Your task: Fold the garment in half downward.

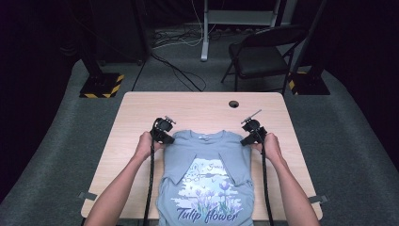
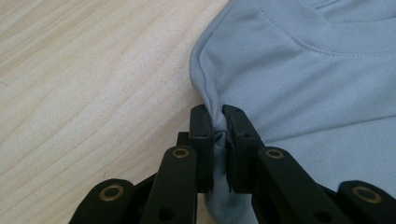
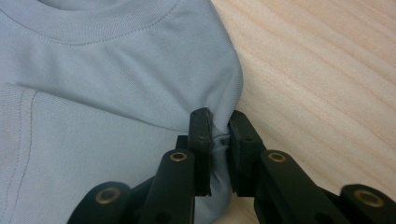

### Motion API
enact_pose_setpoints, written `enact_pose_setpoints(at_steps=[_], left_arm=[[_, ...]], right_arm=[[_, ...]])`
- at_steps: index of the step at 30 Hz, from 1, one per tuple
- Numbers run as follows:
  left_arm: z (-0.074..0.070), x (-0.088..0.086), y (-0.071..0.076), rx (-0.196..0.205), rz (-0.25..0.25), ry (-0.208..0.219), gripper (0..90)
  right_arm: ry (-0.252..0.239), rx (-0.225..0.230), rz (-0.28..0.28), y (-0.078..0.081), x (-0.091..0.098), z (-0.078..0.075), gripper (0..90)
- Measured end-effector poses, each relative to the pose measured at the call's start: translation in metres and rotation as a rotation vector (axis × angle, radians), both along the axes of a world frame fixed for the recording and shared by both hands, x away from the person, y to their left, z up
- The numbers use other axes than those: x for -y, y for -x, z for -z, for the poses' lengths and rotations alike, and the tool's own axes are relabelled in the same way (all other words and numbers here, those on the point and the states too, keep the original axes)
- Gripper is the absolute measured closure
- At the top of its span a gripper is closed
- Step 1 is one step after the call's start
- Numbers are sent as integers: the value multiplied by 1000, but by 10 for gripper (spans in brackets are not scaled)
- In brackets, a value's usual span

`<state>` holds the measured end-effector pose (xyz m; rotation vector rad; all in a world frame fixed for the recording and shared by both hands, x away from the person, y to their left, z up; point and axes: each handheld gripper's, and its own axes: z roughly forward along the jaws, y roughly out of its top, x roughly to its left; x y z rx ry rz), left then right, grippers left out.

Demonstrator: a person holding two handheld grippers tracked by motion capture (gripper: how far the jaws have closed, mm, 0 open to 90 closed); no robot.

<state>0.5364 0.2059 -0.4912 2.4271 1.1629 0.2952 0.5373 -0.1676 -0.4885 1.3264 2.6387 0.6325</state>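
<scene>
Left gripper (image 2: 218, 122) is clamped on the T-shirt (image 2: 299, 70) shoulder fold, bare table (image 2: 93, 93) beside it. Right gripper (image 3: 219, 126) likewise pinches the opposite shoulder edge.

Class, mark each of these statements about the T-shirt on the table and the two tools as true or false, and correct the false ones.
1. The left tool is shut on the T-shirt. True.
2. The right tool hangs open above the table. False: it pinches the shirt's edge near the shoulder.
3. The shirt's sleeves are folded in over its front. True.
4. The shirt lies with its print facing down. False: the tulip print faces up.
5. A chair stands on the floor beyond the table. True.
6. The shirt's collar points toward the person. False: it points away.
</scene>
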Motion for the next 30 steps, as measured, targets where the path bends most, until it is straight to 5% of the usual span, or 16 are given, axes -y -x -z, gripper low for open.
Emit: enact_pose_setpoints(at_steps=[19, 30], left_arm=[[-2, 2, -9, 15, -14, -23, 825], [-21, 4, -20, 89, -49, -33, 826]], right_arm=[[40, 24, 24, -6, -4, -4, 819], [66, 132, 75, -12, -8, -21, 827]])
